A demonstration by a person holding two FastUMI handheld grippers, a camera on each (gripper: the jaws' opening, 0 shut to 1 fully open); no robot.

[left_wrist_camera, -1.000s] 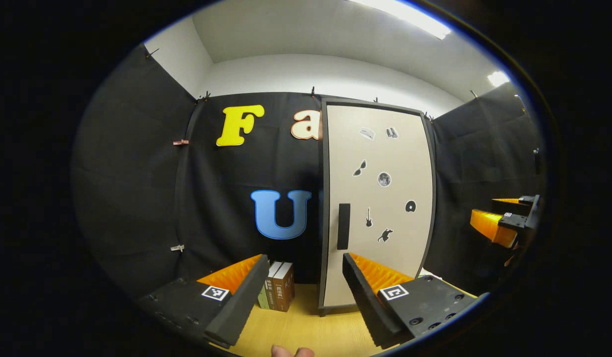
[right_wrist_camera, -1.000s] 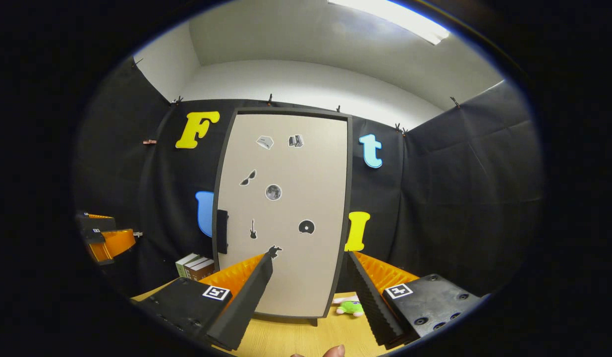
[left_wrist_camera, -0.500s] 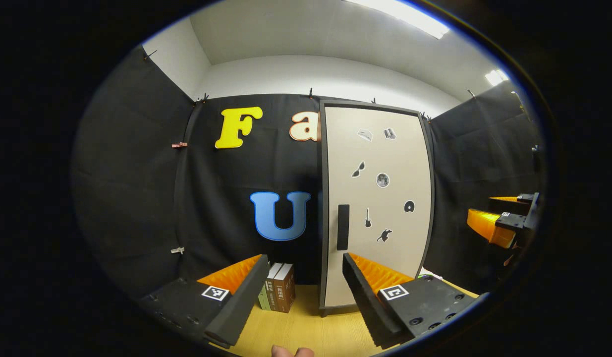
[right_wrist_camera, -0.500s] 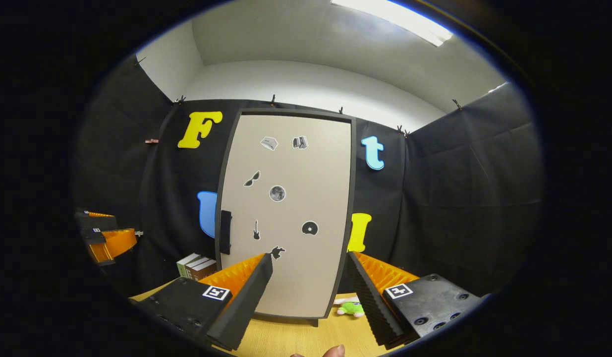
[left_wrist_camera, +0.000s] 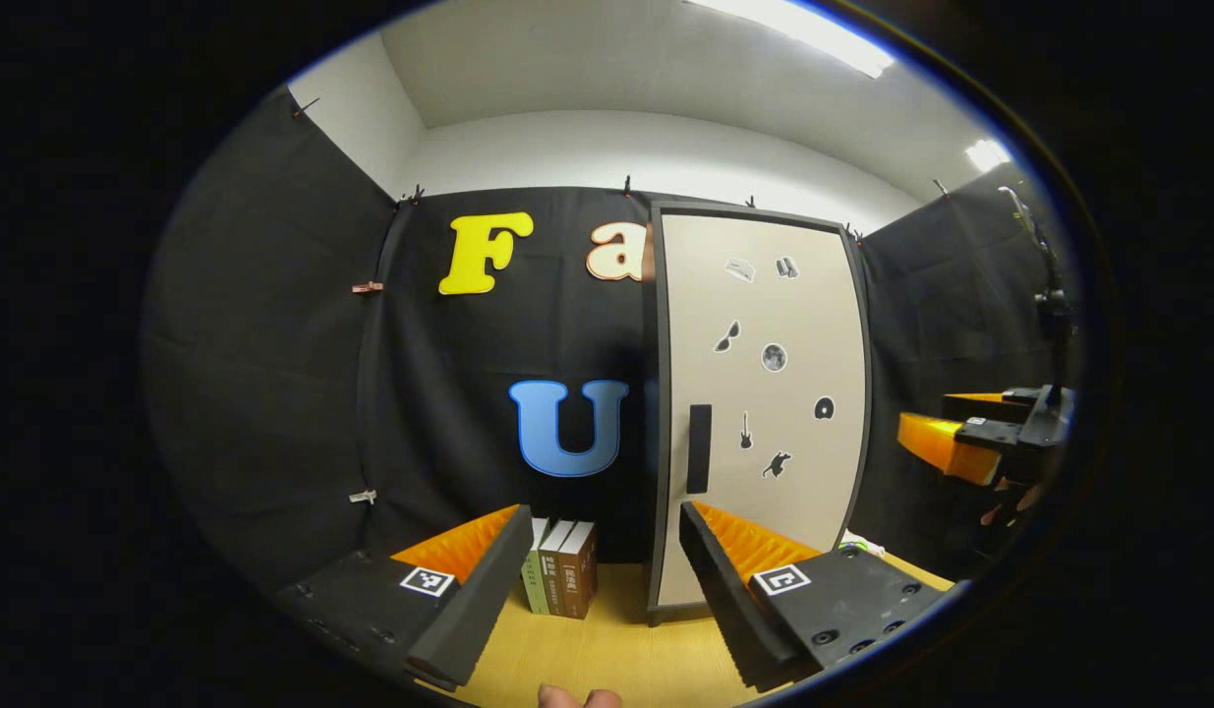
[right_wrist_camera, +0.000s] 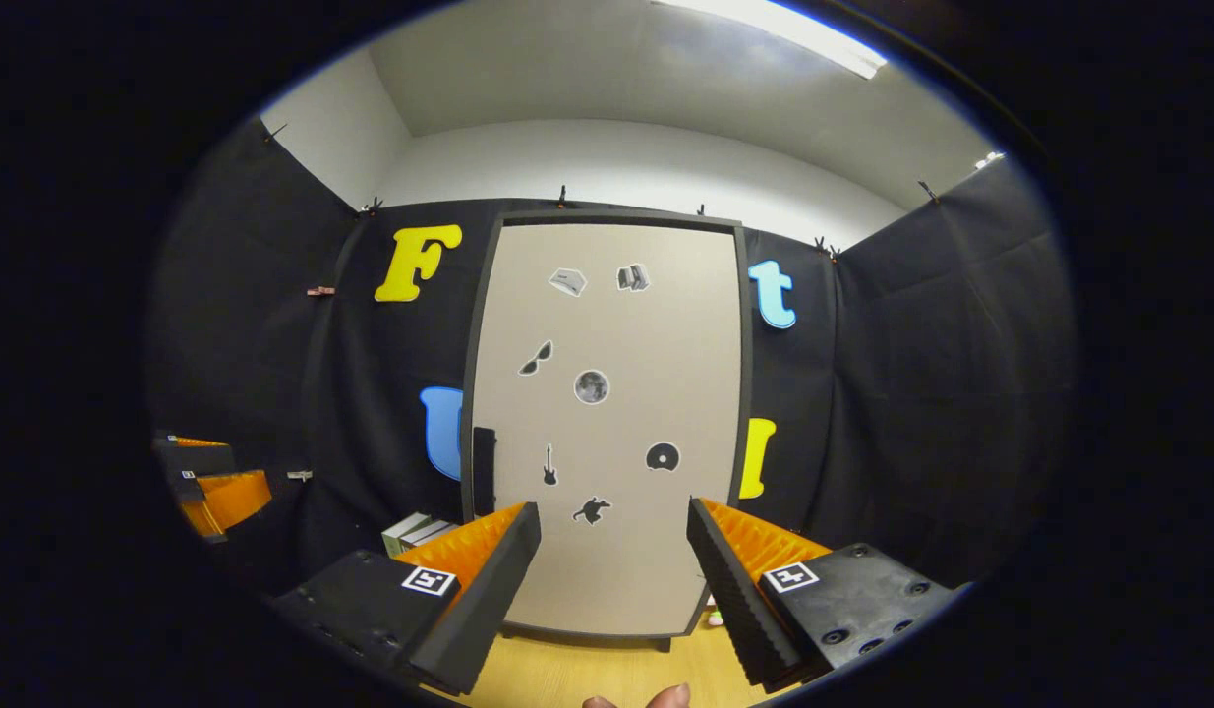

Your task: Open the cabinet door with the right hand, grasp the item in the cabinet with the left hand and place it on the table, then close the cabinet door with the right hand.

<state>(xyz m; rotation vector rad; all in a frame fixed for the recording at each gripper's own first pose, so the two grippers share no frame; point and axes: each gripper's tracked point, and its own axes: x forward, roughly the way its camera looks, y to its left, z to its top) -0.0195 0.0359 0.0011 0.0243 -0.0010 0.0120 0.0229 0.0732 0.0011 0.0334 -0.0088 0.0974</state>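
The tall beige cabinet door with small black stickers (right_wrist_camera: 607, 413) stands closed on the wooden table (left_wrist_camera: 607, 649). Both the left gripper (left_wrist_camera: 599, 580) and right gripper (right_wrist_camera: 611, 580) gape wide, empty. The left gripper view shows upright books (left_wrist_camera: 559, 580) beside the cabinet; the item inside is hidden.

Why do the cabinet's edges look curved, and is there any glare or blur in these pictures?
In the left gripper view, the fisheye lens bows the cabinet door sideways, and the ceiling light is blown out white. In the right gripper view, the door bulges like a barrel, yet its stickers stay sharp.
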